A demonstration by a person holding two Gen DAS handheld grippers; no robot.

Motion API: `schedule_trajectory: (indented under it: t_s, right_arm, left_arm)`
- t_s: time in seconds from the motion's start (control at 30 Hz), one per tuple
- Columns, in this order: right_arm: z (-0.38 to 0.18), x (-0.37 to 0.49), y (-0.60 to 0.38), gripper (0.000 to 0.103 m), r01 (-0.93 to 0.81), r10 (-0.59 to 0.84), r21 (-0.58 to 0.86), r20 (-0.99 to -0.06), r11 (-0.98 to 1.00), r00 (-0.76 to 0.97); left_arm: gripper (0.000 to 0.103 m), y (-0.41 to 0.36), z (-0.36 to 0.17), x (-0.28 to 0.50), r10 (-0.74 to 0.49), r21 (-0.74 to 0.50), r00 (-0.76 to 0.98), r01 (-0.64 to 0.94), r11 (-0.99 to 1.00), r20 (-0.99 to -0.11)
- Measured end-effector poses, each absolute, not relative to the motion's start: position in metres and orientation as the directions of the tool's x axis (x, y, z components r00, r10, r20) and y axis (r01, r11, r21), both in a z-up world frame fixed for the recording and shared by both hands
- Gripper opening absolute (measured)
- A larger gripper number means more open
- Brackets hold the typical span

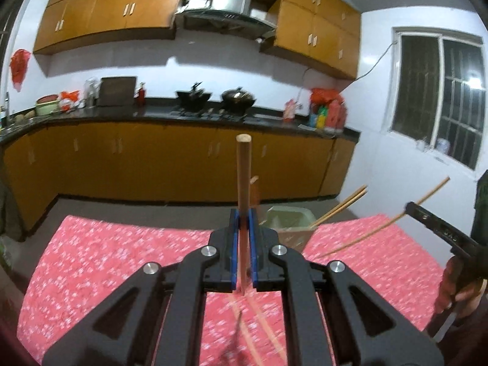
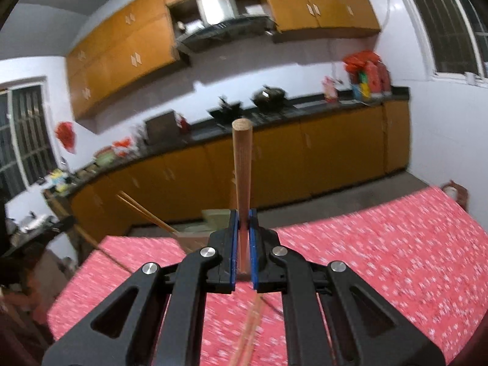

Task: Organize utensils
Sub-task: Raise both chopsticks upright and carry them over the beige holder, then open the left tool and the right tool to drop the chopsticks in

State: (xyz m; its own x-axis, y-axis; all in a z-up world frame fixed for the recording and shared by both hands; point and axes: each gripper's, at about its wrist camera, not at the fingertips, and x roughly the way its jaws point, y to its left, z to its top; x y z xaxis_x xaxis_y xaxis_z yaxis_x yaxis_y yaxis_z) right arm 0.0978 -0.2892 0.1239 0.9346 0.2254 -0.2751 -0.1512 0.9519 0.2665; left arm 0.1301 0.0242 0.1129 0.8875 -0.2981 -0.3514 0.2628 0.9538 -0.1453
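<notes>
My left gripper (image 1: 243, 218) is shut on a wooden chopstick (image 1: 243, 177) that points up and forward between its blue pads. My right gripper (image 2: 243, 218) is shut on another wooden chopstick (image 2: 242, 164), held the same way. In the left wrist view the right gripper (image 1: 410, 206) shows at the far right with its chopstick (image 1: 387, 224) slanting across. A pale green holder (image 1: 289, 219) stands on the far edge of the red patterned table (image 1: 122, 253), with two chopsticks (image 1: 341, 206) leaning out of it. The holder (image 2: 215, 218) also shows in the right wrist view, behind the fingers, with its chopsticks (image 2: 143, 210).
More chopsticks (image 1: 259, 326) lie blurred on the red cloth below my left gripper, and some (image 2: 250, 329) below my right. Behind the table runs a kitchen counter (image 1: 183, 114) with woks and bottles. A window (image 1: 439, 97) is on the right wall.
</notes>
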Motion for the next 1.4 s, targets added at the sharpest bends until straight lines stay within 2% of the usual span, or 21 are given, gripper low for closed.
schedule_trajectory:
  t_s: [0.23,0.33,0.43,0.67,1.0,1.1,1.17,1.23,1.4]
  right_arm:
    - [0.156,0.107,-0.274,0.007,-0.189,0.233,0.231,-0.18,0.955,0.956]
    - [0.158,0.124,-0.268,0.007,-0.183,0.226,0.216,-0.195,0.959,0.954]
    - [0.151,0.145,-0.264,0.007,-0.169,0.219,0.21,-0.248,0.963,0.944]
    - [0.134,0.183,-0.259,0.007,-0.155,0.225,0.211,-0.368,0.965,0.902]
    - [0.117,0.2,-0.258,0.008,-0.145,0.233,0.23,-0.428,0.962,0.873]
    - [0.119,0.198,-0.26,0.009,-0.145,0.235,0.235,-0.421,0.961,0.876]
    - [0.121,0.194,-0.26,0.013,-0.143,0.233,0.238,-0.413,0.961,0.881]
    - [0.126,0.19,-0.262,0.022,-0.142,0.233,0.246,-0.397,0.959,0.888]
    - [0.14,0.171,-0.264,0.022,-0.141,0.22,0.243,-0.339,0.96,0.915]
  left_arm:
    - [0.008,-0.01,0.152,0.137,-0.339,-0.145,0.915,0.313,0.939,-0.219]
    - [0.008,-0.02,0.164,0.146,-0.327,-0.144,0.929,0.305,0.941,-0.173]
    - [0.008,-0.027,0.169,0.161,-0.309,-0.143,0.939,0.289,0.947,-0.152]
    - [0.008,-0.038,0.146,0.213,-0.274,-0.152,0.93,0.243,0.958,-0.243]
    - [0.008,-0.042,0.112,0.24,-0.267,-0.145,0.903,0.231,0.962,-0.337]
    - [0.012,-0.04,0.11,0.243,-0.27,-0.162,0.902,0.227,0.96,-0.338]
    - [0.015,-0.037,0.111,0.241,-0.268,-0.165,0.905,0.224,0.961,-0.331]
    - [0.015,-0.034,0.114,0.236,-0.267,-0.167,0.908,0.224,0.96,-0.321]
    - [0.016,-0.022,0.122,0.219,-0.268,-0.182,0.918,0.222,0.958,-0.294]
